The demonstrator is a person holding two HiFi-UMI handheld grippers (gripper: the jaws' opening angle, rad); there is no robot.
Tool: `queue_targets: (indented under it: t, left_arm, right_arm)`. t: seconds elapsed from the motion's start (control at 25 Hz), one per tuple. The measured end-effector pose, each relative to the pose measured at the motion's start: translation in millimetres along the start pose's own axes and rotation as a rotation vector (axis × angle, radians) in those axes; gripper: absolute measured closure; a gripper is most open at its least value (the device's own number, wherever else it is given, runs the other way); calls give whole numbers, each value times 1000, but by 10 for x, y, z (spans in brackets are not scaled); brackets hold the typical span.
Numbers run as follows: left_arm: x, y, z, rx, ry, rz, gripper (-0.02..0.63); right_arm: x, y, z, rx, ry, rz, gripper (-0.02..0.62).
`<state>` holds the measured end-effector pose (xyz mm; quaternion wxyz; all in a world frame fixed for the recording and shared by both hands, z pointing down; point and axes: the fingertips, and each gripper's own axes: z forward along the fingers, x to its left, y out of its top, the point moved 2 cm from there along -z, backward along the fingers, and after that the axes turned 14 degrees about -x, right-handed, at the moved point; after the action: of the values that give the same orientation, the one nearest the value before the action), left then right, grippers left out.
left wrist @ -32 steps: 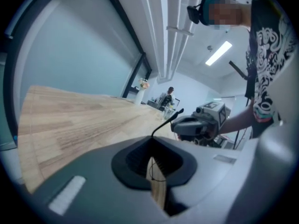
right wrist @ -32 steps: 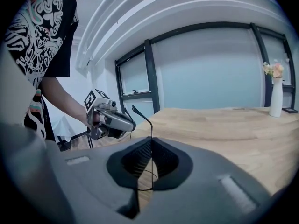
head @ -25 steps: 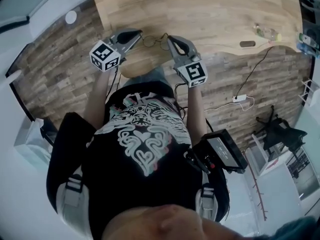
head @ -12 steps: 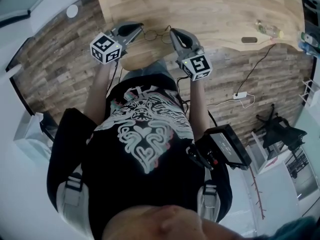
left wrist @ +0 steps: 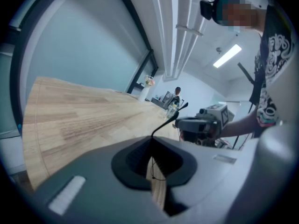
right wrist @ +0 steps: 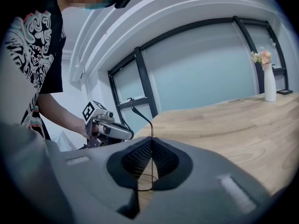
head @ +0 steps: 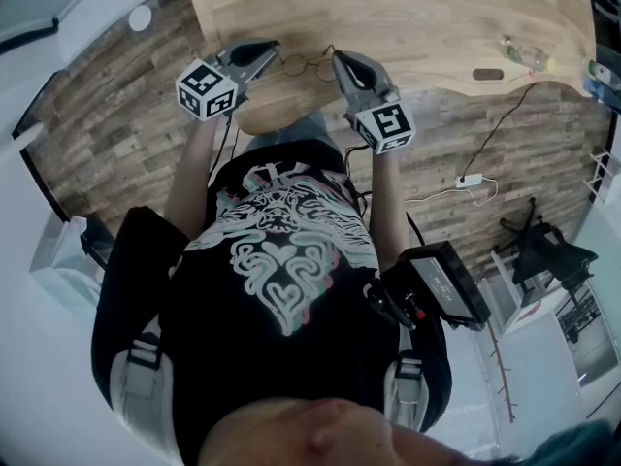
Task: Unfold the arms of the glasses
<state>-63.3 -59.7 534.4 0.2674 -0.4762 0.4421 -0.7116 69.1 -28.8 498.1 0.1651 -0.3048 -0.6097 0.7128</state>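
Jaws clamp glasses (head: 308, 64) arms near table (head: 437, 17) edge.

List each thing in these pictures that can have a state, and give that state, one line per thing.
Thin black wire-framed round glasses: held between the two grippers, one arm in each.
Left gripper: jaws shut on one arm of the glasses.
Right gripper: jaws shut on the other arm.
Slim white vase of flowers: upright on the light wooden table.
Clear plastic bottle: apparently lying on its side.
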Motion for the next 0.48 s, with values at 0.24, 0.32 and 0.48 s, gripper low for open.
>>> queue_targets:
  t: [0.24,0.32,0.48]
  left_arm:
    - [84,39,3,0,8,-30,617]
    - [141,12,-2,5,13,-76,617]
    - [263,-100,56,55,45,-224,617]
  right_arm:
    - [-48,-2,21,-36,-23,72,595]
    - [-82,-38,50,-45,-32,123,594]
    - [-194,-224,81,-14,-53,261,595]
